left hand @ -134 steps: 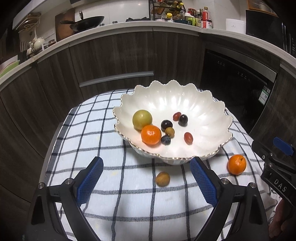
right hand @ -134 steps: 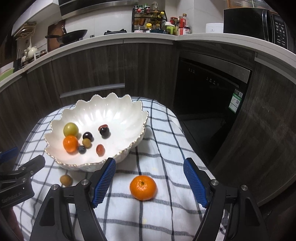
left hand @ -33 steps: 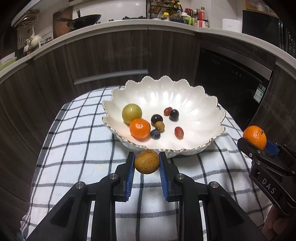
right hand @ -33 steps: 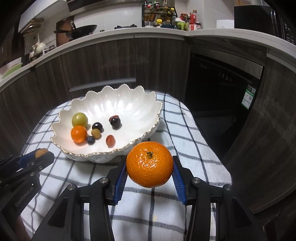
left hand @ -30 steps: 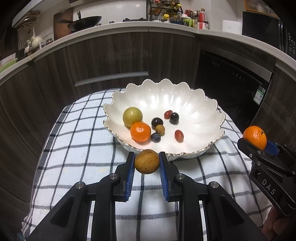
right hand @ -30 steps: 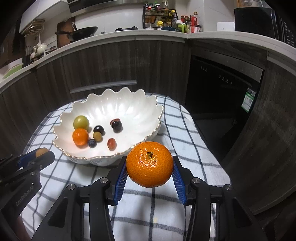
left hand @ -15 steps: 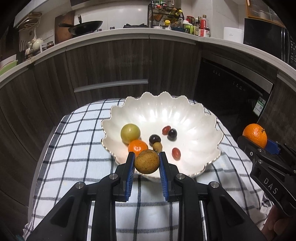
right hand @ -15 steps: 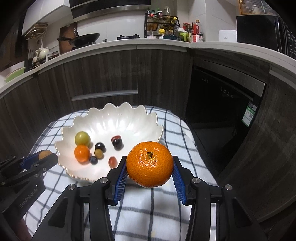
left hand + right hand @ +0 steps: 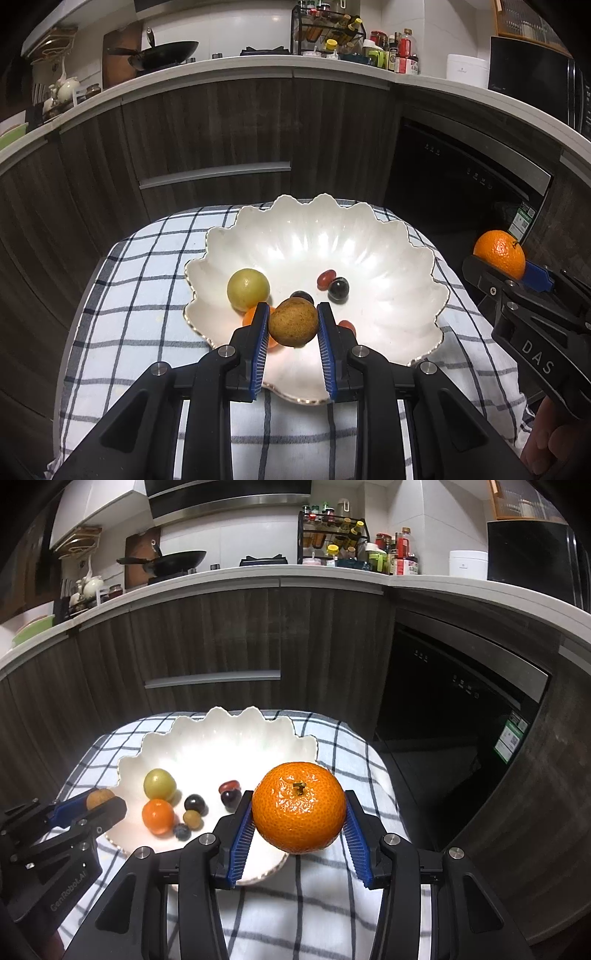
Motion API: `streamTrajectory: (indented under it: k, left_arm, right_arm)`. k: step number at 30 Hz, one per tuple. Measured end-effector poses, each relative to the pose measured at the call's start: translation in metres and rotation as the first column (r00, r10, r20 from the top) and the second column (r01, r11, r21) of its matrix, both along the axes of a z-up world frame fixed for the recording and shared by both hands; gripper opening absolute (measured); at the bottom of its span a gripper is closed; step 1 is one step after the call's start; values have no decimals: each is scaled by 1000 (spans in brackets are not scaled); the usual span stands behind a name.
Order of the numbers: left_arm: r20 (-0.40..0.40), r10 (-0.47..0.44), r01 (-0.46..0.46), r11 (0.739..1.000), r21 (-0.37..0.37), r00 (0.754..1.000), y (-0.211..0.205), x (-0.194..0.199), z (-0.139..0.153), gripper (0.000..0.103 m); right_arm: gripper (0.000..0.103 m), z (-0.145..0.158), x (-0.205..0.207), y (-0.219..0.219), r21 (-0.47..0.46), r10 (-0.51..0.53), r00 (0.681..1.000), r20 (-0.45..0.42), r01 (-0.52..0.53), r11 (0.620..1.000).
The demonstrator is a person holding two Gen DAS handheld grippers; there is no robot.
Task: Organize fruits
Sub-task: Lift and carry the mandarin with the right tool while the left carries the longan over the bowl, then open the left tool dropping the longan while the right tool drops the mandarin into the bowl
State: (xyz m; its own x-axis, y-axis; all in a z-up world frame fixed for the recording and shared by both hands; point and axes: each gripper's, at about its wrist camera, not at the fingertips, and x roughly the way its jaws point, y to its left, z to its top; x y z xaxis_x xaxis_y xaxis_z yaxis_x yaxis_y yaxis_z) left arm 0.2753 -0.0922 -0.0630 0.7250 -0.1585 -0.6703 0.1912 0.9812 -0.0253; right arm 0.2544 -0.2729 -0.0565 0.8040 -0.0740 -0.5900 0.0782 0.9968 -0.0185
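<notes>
A white scalloped bowl [image 9: 388,243] [image 9: 221,731] sits on a checked cloth. It holds a yellow-green fruit [image 9: 248,288] [image 9: 159,784], a small orange [image 9: 158,816], dark grapes [image 9: 339,289] and small red fruits [image 9: 326,278]. My left gripper [image 9: 293,322] is shut on a small brown fruit [image 9: 293,322] and holds it above the bowl's near rim. It also shows in the right wrist view [image 9: 99,798]. My right gripper [image 9: 299,808] is shut on a mandarin orange [image 9: 299,808] [image 9: 499,253], raised at the bowl's right side.
The blue-and-white checked cloth [image 9: 129,295] [image 9: 332,904] covers a small table. Dark wood cabinets [image 9: 207,129] and a black dishwasher front [image 9: 461,177] stand behind. The counter above carries a wok [image 9: 162,51] and a rack of bottles [image 9: 332,26].
Both grippers have risen and moved forward with their fruit. The left one now hangs over the bowl's near rim. The right one is level with the bowl's right edge.
</notes>
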Motion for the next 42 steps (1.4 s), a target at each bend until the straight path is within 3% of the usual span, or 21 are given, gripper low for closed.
streamTrajectory:
  k: [20,35,36,40,42]
  left_arm:
    - [-87,-63,61,998,-22,994,-27,29,-32,26]
    - [-152,-73,69,997,-30,986,-31,36,-47,26]
    - [-154,-73,69,997,-30,985,-31,36,-47,29]
    - [-144,-49,46,999,-27,988,-29,35,-46,58]
    - [-143,-47,44,999,-23,989,-29,35,-45,63]
  right_arm:
    - [47,-18,60,-3,-2,39,998,-43,-40,999]
    - [47,-36,91,0,8,82,989,-122,-82,997]
    - [48,-37,91,1,9,84,988,-127,-84,996]
    - [49,-39,94,1,4,76,987,-143,-76,997]
    - [66,-40,94,0,5,62,988,-145,-62,998]
